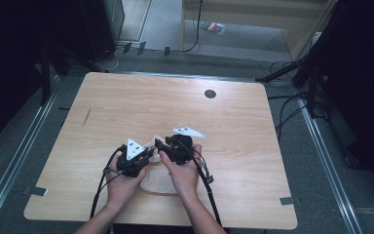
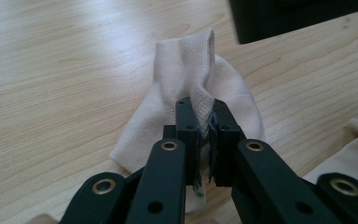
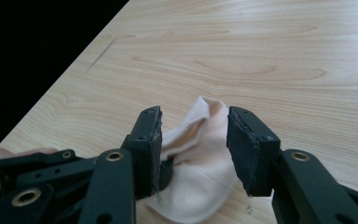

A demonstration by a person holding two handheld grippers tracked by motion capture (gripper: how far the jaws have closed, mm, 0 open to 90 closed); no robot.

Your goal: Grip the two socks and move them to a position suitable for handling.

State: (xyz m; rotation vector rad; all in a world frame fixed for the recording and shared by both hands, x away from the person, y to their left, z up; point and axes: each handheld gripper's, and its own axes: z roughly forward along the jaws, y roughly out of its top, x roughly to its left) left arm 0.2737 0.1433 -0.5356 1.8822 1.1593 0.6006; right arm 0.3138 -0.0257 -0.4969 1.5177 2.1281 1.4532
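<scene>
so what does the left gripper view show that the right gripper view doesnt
Left gripper view: the left gripper shut on a pinched fold of the white sock, frayed threads hanging between its jaws, and a second piece of white cloth at the right edge.
Right gripper view: the right gripper with jaws apart above the sock, plus a dark scratch on the table.
Both: the sock on the wooden table.

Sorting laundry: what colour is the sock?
Pale cream sock, clearest in the left gripper view.
</scene>
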